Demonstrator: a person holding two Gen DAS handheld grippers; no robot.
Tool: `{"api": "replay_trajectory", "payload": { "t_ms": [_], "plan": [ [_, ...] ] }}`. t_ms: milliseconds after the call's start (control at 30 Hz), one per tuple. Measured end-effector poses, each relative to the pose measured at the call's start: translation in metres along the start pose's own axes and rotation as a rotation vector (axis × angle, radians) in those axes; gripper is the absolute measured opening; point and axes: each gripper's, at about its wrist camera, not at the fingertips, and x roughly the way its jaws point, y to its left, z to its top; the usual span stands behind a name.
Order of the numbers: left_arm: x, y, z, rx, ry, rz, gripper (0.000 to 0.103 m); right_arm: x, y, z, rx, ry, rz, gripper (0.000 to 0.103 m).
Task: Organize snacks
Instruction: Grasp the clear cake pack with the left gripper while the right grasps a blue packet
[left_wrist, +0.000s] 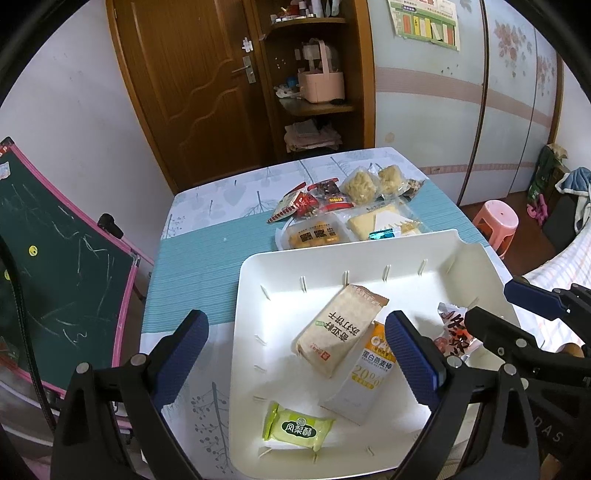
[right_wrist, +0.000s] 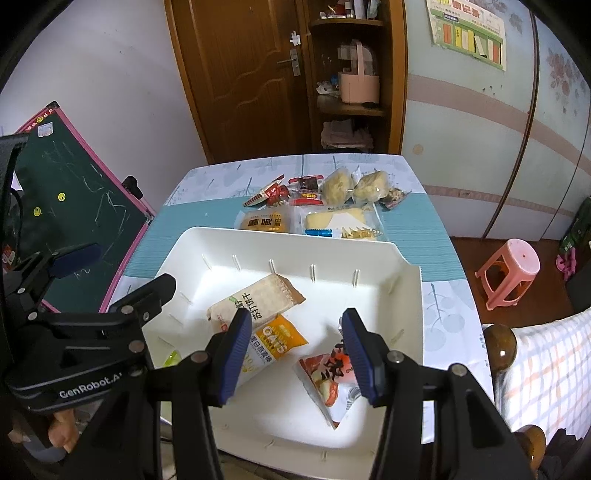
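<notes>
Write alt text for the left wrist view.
A white tray on a table holds a beige cracker packet lying across an orange-and-white oat bar, with a green pineapple-cake packet nearer the camera. The open left gripper hovers above them, holding nothing; more snacks wait beyond the tray.

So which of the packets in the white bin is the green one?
The small green packet at the white bin's near-left corner; the others there are beige, orange-and-white, and red.
</notes>
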Motion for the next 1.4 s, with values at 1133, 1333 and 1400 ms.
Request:
{"api": "replay_trajectory", "payload": {
  "t_ms": [1133, 1333, 1400],
  "plan": [
    [0.045, 0.018, 0.03, -0.025, 0.022, -0.039, 0.096, 0.052, -0.011, 0.02, 0.035, 0.114, 0.01, 0.052],
    [0.045, 0.025, 0.064, -0.006, -0.02, -0.056, 0.096, 0.057, -0.016, 0.04, 0.028, 0.099, 0.017, 0.051],
    [0.043, 0.027, 0.076, 0.006, -0.04, -0.046, 0.096, 0.057, -0.02, 0.051, 0.032, 0.09, 0.03, 0.051]
  ]
}}
